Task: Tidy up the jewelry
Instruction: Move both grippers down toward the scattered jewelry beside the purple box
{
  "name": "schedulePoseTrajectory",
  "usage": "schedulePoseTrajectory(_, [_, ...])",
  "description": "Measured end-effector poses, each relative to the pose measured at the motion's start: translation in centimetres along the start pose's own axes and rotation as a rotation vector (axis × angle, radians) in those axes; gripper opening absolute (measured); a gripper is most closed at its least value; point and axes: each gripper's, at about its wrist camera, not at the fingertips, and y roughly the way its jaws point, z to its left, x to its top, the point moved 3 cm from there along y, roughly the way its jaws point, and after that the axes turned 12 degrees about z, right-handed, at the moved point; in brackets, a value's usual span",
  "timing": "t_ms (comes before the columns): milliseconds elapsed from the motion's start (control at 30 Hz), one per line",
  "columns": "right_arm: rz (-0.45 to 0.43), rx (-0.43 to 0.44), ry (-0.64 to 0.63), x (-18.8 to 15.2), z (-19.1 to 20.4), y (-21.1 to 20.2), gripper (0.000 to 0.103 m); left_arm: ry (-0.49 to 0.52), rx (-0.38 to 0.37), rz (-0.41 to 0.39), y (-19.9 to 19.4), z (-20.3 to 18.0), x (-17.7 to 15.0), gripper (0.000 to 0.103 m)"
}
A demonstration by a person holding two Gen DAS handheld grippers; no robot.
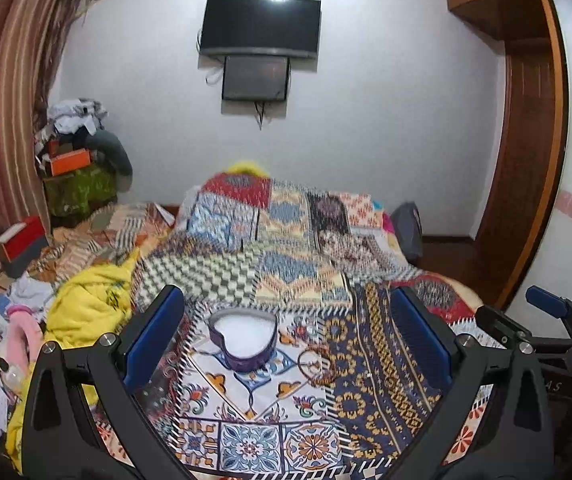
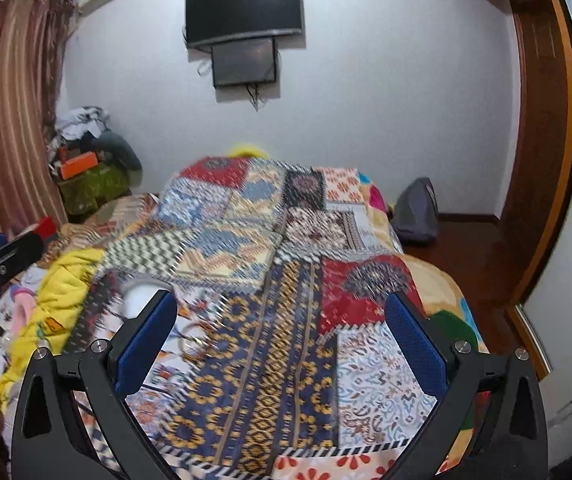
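Jewelry [image 1: 318,364], a cluster of thin bangles and a beaded strand, is seen lying flat on the patchwork bedspread [image 1: 286,264], just right of a purple heart-shaped box [image 1: 244,338]. The box is open, white-lined, its point directed toward the left wrist camera. Left gripper [image 1: 286,336]: jaws spread wide, nothing held, nothing touched; box and bangles are framed between the blue pads [image 1: 154,336]. Right gripper [image 2: 282,340]: jaws likewise released wide, empty, held above the bedspread further right; bangles appear blurred near its left finger. Both grippers are aimed toward the far wall with the mounted TV [image 1: 260,26].
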Motion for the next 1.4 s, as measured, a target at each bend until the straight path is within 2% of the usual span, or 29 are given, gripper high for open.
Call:
schedulePoseTrajectory(233, [0.142,-0.040,-0.023,-2.0,-1.6,4.3,0.103,-0.016,0.017,0.163,6.0,0.6,-1.9,0.103])
schedulePoseTrajectory(467, [0.276,-0.002,-0.086,-4.0,-1.5,7.9,0.103,0.002,0.037,0.330,11.5,0.8,-4.9,0.103])
schedulePoseTrajectory(600, [0.325,0.071,-0.097,-4.4,-1.0,9.2,0.102,-0.004,0.019,0.392,13.2,1.0,-6.5,0.103])
schedulePoseTrajectory(800, [0.372,0.112,-0.133,-4.6,0.2,11.3,0.090,0.019,-0.006,0.429,14.3,0.4,-7.4,0.103])
schedulePoseTrajectory(933, [0.426,0.183,-0.140,-4.7,0.9,12.7,0.074,0.051,-0.036,0.466,15.1,-0.3,-7.7,0.085])
schedulePoseTrajectory(1033, [0.471,0.227,-0.148,-5.3,1.4,13.7,0.063,0.060,-0.075,0.500,15.9,-0.8,-7.9,0.082])
schedulePoseTrajectory(1100, [0.497,0.240,-0.143,-5.6,1.4,14.4,0.059,0.061,-0.103,0.522,16.5,-1.1,-8.1,0.080])
schedulePoseTrajectory(1133, [0.506,0.240,-0.139,-5.8,1.4,14.7,0.056,0.061,-0.113,0.533,16.8,-1.2,-8.2,0.076])
schedulePoseTrajectory(1267, [0.523,0.241,-0.127,-6.1,1.3,15.4,0.054,0.050,-0.173,0.563,17.9,-1.6,-8.3,0.063])
schedulePoseTrajectory(1400, [0.511,0.221,-0.130,-6.3,1.4,15.7,0.053,0.020,-0.213,0.603,19.2,-1.6,-8.6,0.055])
